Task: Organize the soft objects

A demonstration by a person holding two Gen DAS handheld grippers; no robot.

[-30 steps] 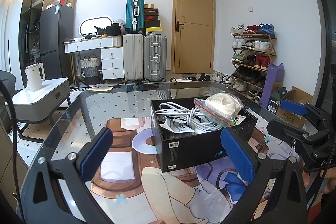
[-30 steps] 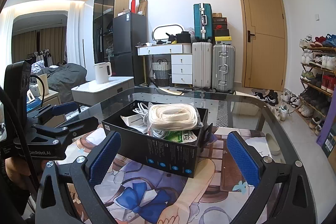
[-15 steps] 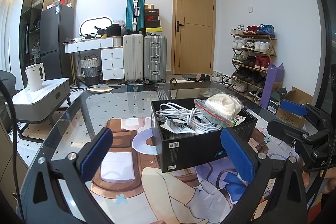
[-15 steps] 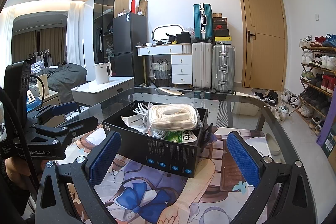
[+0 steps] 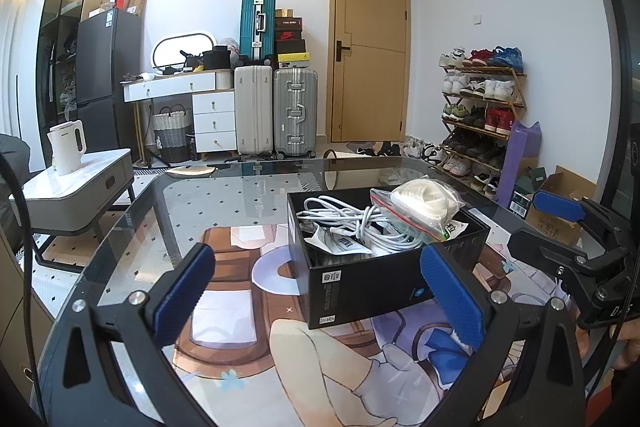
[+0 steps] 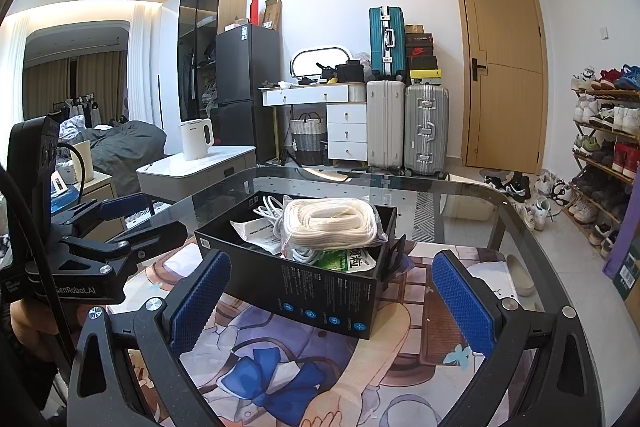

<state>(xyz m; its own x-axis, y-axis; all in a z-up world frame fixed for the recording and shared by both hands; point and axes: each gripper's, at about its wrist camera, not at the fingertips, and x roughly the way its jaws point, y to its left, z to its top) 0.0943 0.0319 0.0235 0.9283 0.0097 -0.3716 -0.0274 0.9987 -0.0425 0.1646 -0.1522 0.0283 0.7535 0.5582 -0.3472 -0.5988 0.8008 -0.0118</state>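
Holding my left gripper (image 5: 320, 295) and right gripper (image 6: 332, 295) spread wide, empty | bagged rope coil (image 6: 330, 221) sitting atop white cables (image 5: 352, 223) in black box (image 6: 320, 291) on glass table (image 5: 224, 195)

Left gripper (image 5: 320, 291) and right gripper (image 6: 332, 291): fingers spread wide, nothing held, side by side.

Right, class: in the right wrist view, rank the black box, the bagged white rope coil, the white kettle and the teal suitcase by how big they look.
1. black box, nearest the camera, so enlarged
2. bagged white rope coil
3. teal suitcase
4. white kettle

The suitcase and kettle stand far back; their true sizes are surely greater than they look.
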